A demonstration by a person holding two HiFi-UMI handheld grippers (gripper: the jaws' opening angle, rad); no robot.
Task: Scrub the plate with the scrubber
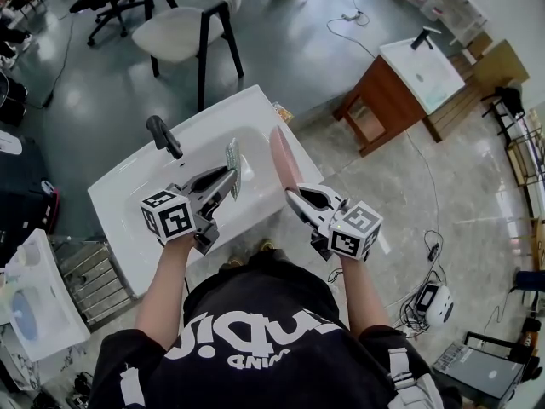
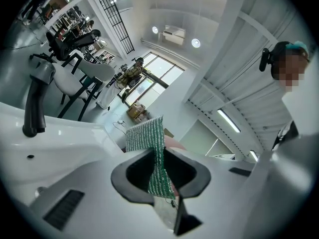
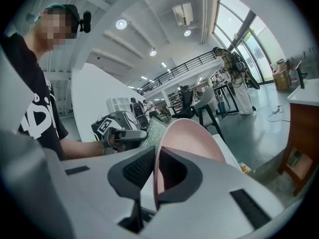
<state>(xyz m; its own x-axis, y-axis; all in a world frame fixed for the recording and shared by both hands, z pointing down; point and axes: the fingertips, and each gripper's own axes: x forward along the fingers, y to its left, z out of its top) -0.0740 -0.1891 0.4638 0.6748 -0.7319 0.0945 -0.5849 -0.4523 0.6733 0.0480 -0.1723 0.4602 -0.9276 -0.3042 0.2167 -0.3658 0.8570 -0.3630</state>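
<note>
With left tongs (image 1: 230, 177) clamped on the scrubber (image 2: 145, 136) and right tongs (image 1: 295, 196) on the pink plate (image 1: 283, 156), you next needed to press them together.

White print on the person's black T-shirt (image 1: 255, 331), bottom middle of the head view, is upside down and too creased to read, and square code patterns mark the cube (image 1: 168, 216) on the left gripper (image 1: 230, 180) and the cube (image 1: 356, 231) on the right gripper (image 1: 294, 198).

I see bright, even indoor light in the head view, with soft shadows and mild glare on the white sink (image 1: 119, 190). Both gripper views bend hard toward black-vignetted edges. Ceiling lamps (image 2: 196, 43) and window (image 3: 261, 46) are blown out, and the near foreground is soft.
</note>
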